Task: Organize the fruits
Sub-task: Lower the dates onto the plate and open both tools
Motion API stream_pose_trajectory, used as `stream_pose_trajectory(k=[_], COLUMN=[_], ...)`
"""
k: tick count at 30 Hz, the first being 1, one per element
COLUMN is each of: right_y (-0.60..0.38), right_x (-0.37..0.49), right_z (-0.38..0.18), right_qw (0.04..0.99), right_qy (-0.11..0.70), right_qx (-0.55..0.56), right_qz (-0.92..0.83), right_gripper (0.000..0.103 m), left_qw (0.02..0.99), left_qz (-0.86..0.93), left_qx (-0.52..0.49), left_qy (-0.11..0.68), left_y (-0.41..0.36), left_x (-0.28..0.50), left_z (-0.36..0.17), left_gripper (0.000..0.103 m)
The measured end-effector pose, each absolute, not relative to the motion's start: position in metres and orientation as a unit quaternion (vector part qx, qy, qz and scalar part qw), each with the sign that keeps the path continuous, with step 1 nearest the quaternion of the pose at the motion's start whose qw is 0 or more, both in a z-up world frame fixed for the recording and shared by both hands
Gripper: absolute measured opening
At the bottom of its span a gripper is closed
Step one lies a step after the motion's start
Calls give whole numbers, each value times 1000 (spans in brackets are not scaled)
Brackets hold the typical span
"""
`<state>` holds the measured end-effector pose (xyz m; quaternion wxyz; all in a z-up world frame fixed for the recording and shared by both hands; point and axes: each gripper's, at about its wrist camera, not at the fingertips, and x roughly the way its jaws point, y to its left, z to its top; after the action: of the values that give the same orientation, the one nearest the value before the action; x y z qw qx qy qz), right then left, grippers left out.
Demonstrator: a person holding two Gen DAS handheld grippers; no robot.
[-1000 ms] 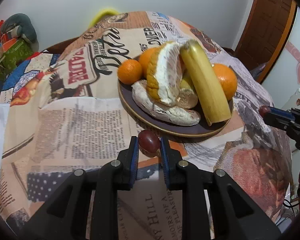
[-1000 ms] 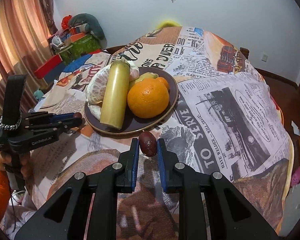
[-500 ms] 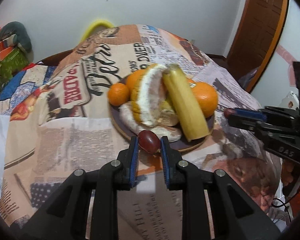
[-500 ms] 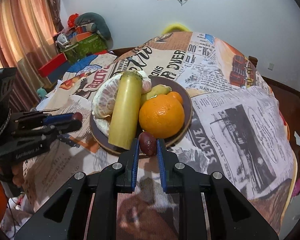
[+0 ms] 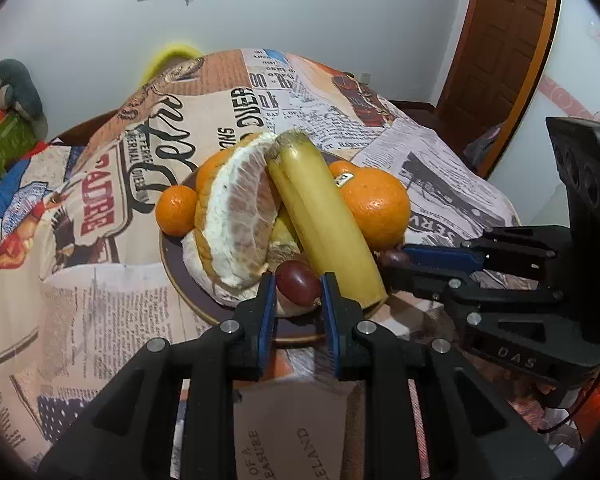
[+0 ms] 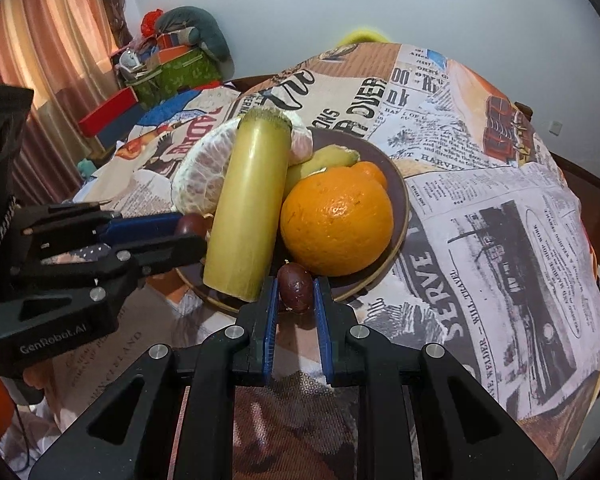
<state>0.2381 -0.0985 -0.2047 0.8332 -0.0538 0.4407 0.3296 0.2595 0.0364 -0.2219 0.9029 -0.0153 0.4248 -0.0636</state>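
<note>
In our left hand-held gripper point(image 5: 298, 290) we hold a small dark red fruit point(image 5: 297, 282), clamped between the blue pads at the fingertips and poised over the near rim of the plate point(image 5: 188, 276), close against the cut end of the long yellow-green stalk point(image 5: 324, 224). Our right hand-held gripper point(image 6: 296, 294) pinches a second small fruit, a darker brown-red one point(image 6: 296, 287), over the plate's front edge, just between the stalk's lower end and the big orange point(image 6: 336, 224). Each gripper shows in the other's view, reaching in from the side with its fruit at the tips.

On the plate, the stalk leans across the middle. To its left sits a peeled pomelo piece point(image 5: 240, 216), with a small mandarin point(image 5: 176, 210) at the far left edge. The big orange lies to the stalk's right, touching it.

The plate rests on a table covered with a newspaper-print cloth point(image 6: 500, 208). Beyond it we see a wooden door point(image 5: 500, 40) and pink curtains point(image 6: 40, 40).
</note>
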Motion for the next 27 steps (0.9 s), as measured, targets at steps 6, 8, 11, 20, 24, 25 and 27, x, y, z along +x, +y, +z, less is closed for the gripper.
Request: stream_pose_trajectory(k=[6,8,11,20,24,25,27], right_y=[-99,-99,-100,-107,-114,-115,-119], right_x=[241,242,243,240,233,231,227], right_z=[-206,-207,-208,-201,-190,-186,-177], right_qw=[831,828,828,833,841,844,850], right_qy=[442,445,445,439,427,424,414], right_qx=[-52,-51,-50,-42,-39,-38,-36], right_qz=[335,337,337,334,328,326,322], right_gripper=[16,17,23,23,23,23,23], left_qw=[901,901,900,899,904,905,910], left_qz=[-58,-58,-57,-60,-50,-48,-45], left_qx=[-20,-22,-24,-29,-26,-27,-29], left_qy=[429,430,432,433,424,421,412], left_y=[42,42,42,43,44,45,46], left_x=[266,266,266,262,254,252,244], left_z=[-225,-226,-226,-224,-215,-212,-201], left_gripper=[22,23,23,33,38,38,38])
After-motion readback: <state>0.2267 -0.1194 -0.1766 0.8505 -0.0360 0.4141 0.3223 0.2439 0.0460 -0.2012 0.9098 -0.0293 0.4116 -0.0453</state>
